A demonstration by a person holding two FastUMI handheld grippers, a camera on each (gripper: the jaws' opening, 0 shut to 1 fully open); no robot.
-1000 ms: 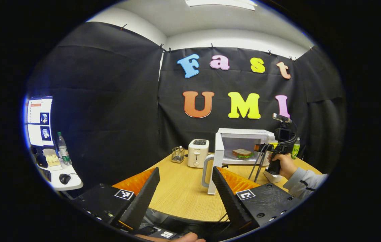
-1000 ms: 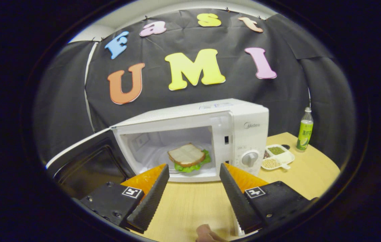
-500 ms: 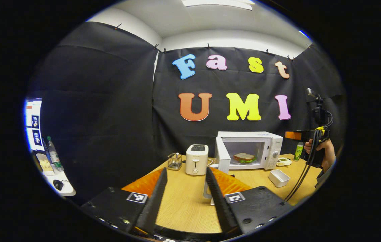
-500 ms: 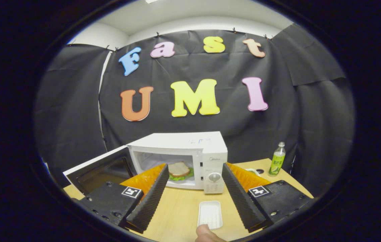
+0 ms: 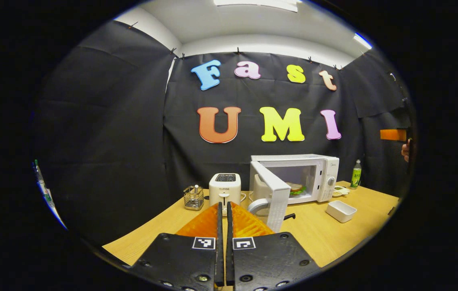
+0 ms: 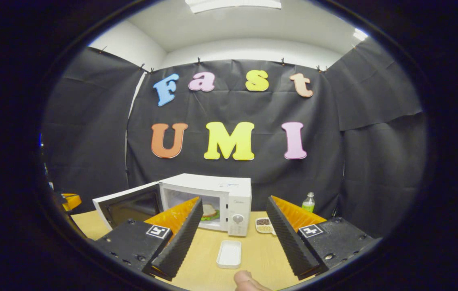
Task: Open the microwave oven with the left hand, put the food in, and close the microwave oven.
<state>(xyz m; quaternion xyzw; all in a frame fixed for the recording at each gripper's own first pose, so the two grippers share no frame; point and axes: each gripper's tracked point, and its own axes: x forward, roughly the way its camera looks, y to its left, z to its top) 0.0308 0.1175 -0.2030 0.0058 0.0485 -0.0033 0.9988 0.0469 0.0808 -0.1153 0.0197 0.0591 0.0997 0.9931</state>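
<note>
White microwave oven (image 5: 311, 176) at back of wooden counter (image 5: 326, 238), against black cloth wall. Door (image 5: 271, 198) swung open toward the front, dark window panel on its inner face seen in right gripper view (image 6: 129, 206); curved pale handle at door's front edge. Control panel with round dial on right side of the oven front (image 6: 237, 218). Sandwich (image 5: 296, 188) inside the cavity: pale bread on top, green lettuce sticking out below; in right gripper view partly hidden behind own left finger (image 6: 209, 211).

Small logo on oven front and word on toaster, too small to read surely. Square black-and-white marker tags on both claw bodies.

White toaster (image 5: 224, 188) left of the oven, wire basket (image 5: 193, 197) beside it further left. Empty white rectangular tray (image 5: 340, 210) on counter in front of the oven, well apart from it; same tray (image 6: 229, 254) between right claw fingers' line of sight. Small divided dish with grains (image 6: 264, 225) just right of the oven. Green-labelled bottle (image 5: 356, 173) at far right rear of counter.

Left claw (image 5: 222, 226) pinched together, fingers nearly touching, nothing between, low over near counter edge in front of the door. Right claw (image 6: 233, 226) spread wide, empty, back from the oven. Thumb tip (image 6: 247, 281) at bottom edge of right gripper view.
</note>
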